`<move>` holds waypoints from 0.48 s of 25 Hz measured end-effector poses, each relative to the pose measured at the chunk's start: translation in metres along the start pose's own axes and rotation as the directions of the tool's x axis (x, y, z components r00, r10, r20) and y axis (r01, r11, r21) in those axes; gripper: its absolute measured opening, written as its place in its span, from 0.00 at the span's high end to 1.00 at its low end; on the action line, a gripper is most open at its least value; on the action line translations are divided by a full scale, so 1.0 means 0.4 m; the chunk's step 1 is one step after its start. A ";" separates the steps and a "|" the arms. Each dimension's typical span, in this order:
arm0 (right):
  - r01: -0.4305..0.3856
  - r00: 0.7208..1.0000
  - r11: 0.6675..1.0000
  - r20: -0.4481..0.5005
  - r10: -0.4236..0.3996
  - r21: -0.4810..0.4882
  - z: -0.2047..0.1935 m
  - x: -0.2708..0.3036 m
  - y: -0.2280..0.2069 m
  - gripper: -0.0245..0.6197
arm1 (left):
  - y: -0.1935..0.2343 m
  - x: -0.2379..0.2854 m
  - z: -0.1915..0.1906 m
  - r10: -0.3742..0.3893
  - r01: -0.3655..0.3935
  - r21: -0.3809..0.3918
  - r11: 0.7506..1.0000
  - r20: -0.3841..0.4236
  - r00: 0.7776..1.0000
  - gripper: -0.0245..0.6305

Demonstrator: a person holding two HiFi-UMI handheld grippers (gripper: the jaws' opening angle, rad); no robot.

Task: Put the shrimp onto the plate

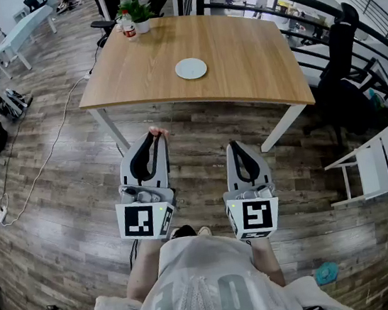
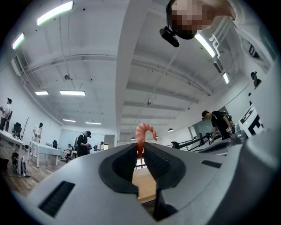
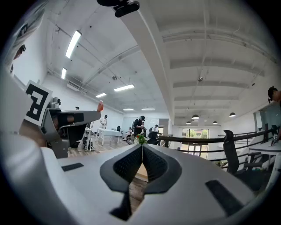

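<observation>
Head view: the wooden bench (image 1: 239, 65) was pictured ahead across open plank floor (image 1: 64, 197), its near edge well apart from both tools. The white plate (image 1: 190, 68) was set near the bench's middle, ringed by bare wood, with a potted plant (image 1: 135, 10) at the far left corner. The left tool (image 1: 156, 136) was clamped on the shrimp (image 2: 143, 134), pink-orange and curled, its lower end pinched at the jaw tips. The right tool (image 1: 236, 145) was closed, empty. From the head camera the shrimp was reduced to a small pink speck.
</observation>
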State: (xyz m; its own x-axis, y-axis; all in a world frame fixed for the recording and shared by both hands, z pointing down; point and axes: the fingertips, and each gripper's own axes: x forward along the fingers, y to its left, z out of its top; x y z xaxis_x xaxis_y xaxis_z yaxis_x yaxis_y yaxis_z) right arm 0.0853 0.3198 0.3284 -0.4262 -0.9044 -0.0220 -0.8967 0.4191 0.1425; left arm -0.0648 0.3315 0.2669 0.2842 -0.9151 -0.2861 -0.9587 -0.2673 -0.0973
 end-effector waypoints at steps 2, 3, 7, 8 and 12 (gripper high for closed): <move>0.000 1.000 1.000 0.006 0.000 -0.001 0.002 0.007 -0.003 0.93 | 0.001 0.009 0.001 -0.003 0.003 0.004 1.000 0.007 1.000 0.89; -0.001 1.000 1.000 0.009 0.001 -0.003 0.002 0.010 -0.003 0.93 | 0.002 0.013 0.000 -0.003 0.003 0.005 1.000 0.009 1.000 0.89; 0.002 1.000 1.000 -0.003 -0.002 -0.018 -0.005 0.012 -0.001 0.93 | 0.010 0.020 -0.007 -0.004 0.004 0.001 1.000 0.010 1.000 0.89; 0.003 1.000 1.000 -0.005 -0.003 -0.024 -0.007 0.012 -0.002 0.93 | 0.011 0.021 -0.008 -0.006 0.006 0.002 1.000 0.011 1.000 0.89; -0.010 1.000 1.000 0.012 0.010 -0.020 -0.007 0.012 -0.008 0.93 | 0.013 0.027 -0.020 -0.015 0.015 0.006 1.000 0.005 1.000 0.89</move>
State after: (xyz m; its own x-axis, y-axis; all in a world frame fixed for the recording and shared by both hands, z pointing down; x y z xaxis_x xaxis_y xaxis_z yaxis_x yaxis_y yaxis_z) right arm 0.0866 0.3140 0.3307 -0.4364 -0.8992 -0.0327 -0.8900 0.4261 0.1626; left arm -0.0667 0.3180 0.2709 0.2990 -0.9093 -0.2894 -0.9541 -0.2794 -0.1077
